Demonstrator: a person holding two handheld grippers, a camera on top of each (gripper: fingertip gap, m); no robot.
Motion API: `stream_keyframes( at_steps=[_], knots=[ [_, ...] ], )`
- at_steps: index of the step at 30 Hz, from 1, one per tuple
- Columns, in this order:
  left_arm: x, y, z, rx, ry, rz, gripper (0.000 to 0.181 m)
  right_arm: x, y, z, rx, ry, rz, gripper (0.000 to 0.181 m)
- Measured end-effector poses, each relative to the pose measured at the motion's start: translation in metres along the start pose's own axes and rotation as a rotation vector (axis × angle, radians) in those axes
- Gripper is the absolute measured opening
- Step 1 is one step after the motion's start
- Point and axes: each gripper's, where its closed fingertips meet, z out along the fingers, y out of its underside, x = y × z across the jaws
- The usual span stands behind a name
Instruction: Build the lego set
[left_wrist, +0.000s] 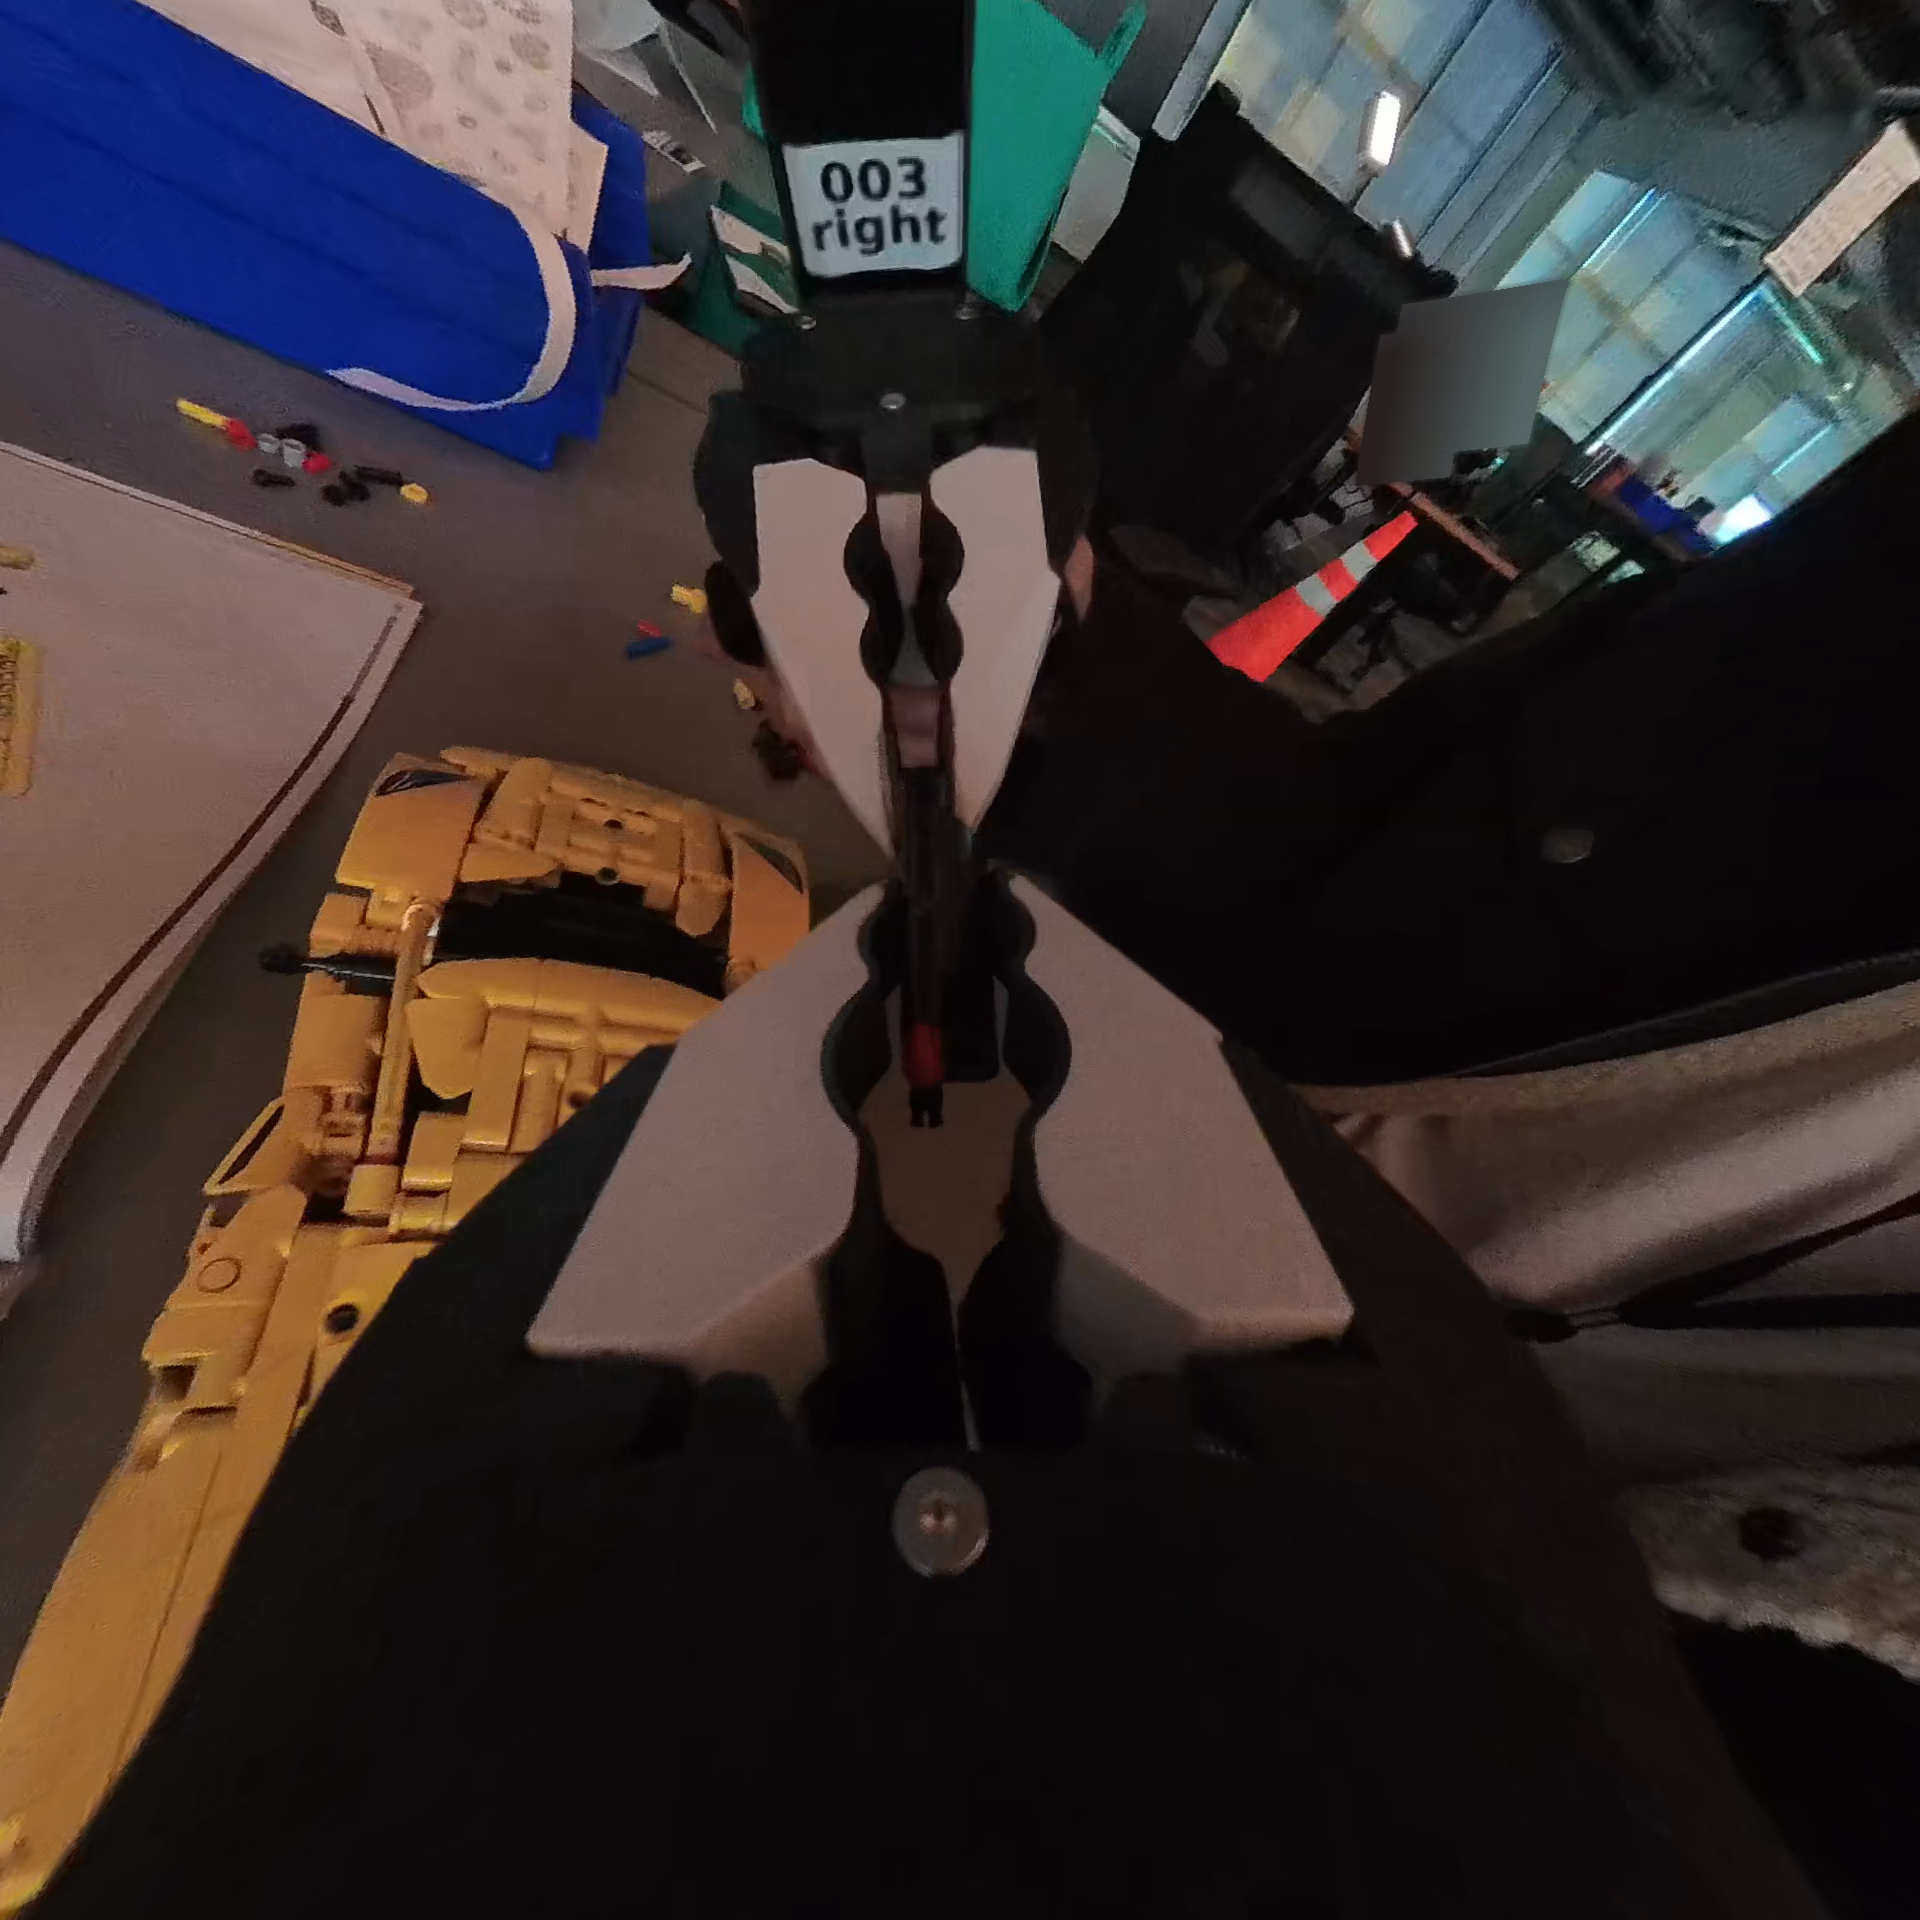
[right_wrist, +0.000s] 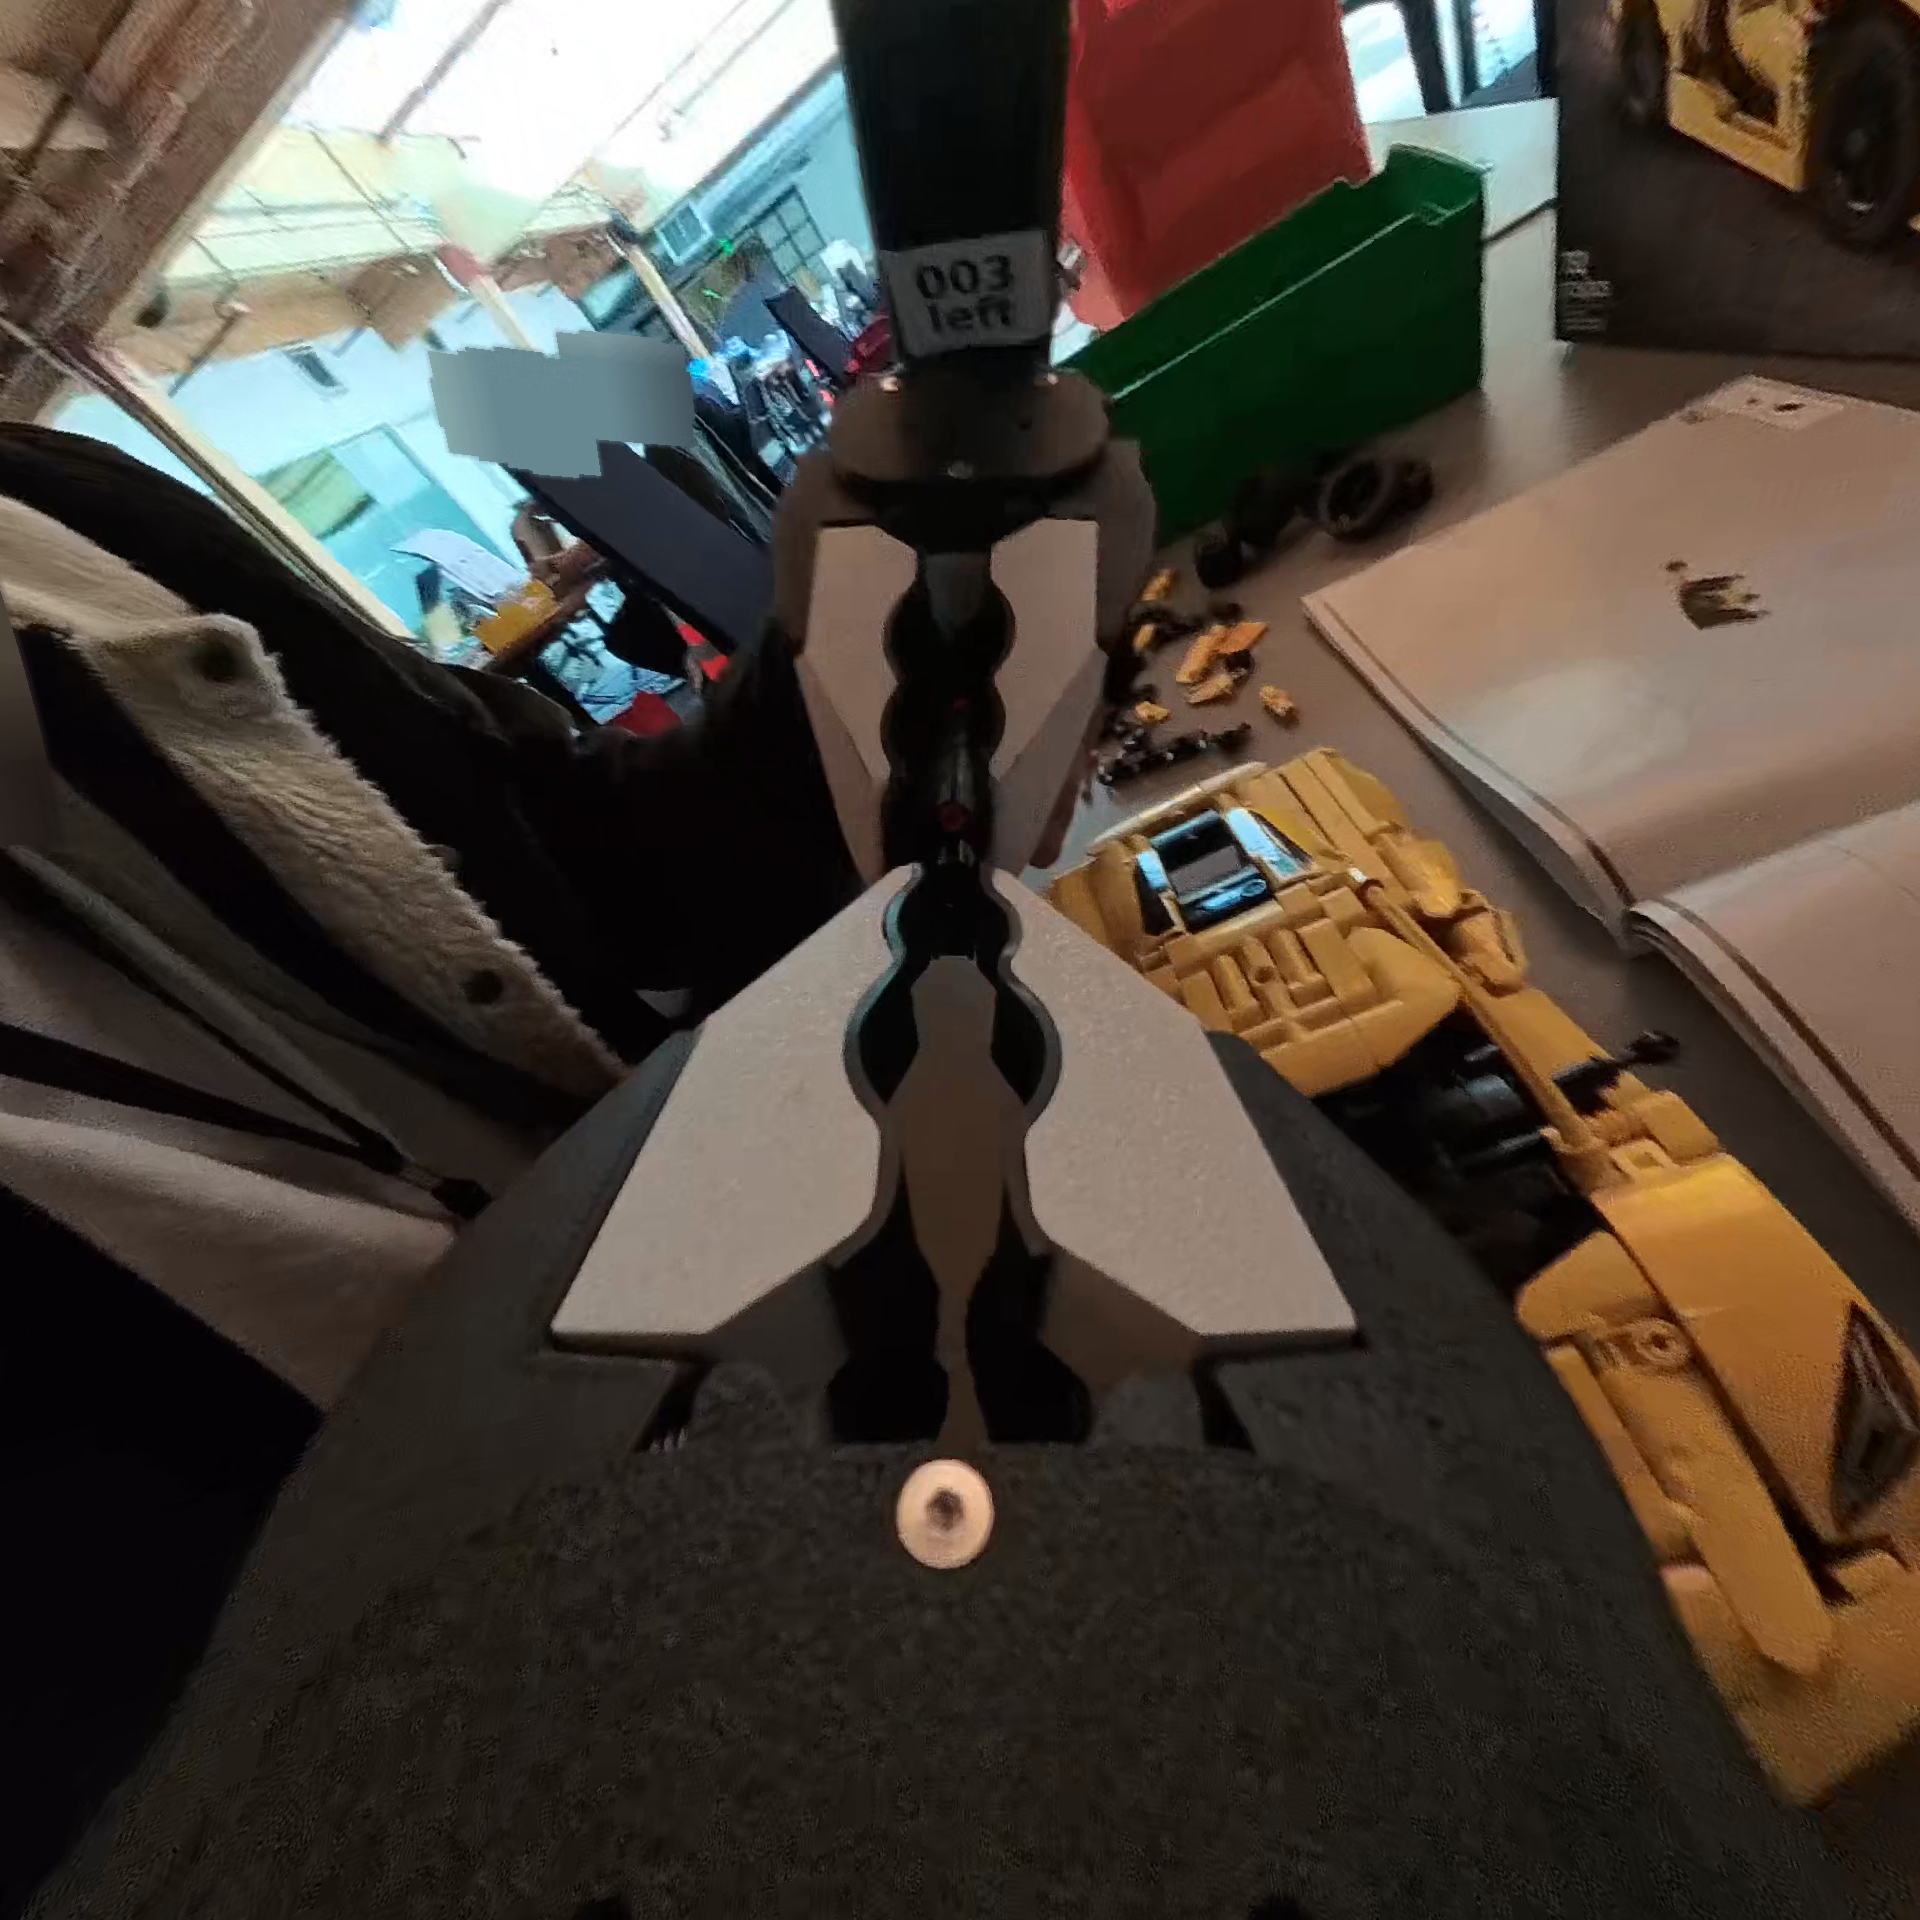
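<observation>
Left gripper (left_wrist: 935, 894) tip-to-tip with right gripper (right_wrist: 940, 883), gripping black piece (left_wrist: 935, 935)

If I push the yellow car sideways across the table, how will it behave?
The yellow car looks long and low, so it would probably slide or roll rather than tip. It is built from many clipped panels with an open gap amid them, so a hard shove may pop pieces loose. Its wheels are not visible.
</observation>
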Motion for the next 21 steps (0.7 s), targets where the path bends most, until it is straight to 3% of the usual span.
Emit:
stream_keyframes(
  at_steps=[1, 9, 21],
  knots=[
    [-0.003, -0.001, 0.0, 0.005, -0.021, 0.006, 0.016, 0.004, 0.0, 0.0, -0.003, 0.036, -0.01, 0.007],
    [0.006, -0.028, -0.012, 0.207, 0.081, -0.011, 0.016, -0.005, -0.031, -0.002, 0.161, 0.07, -0.101, 0.006],
    [0.006, -0.029, -0.014, 0.216, 0.08, 0.003, 0.016, -0.003, -0.028, -0.002, 0.13, 0.087, -0.118, 0.006]
  ],
)
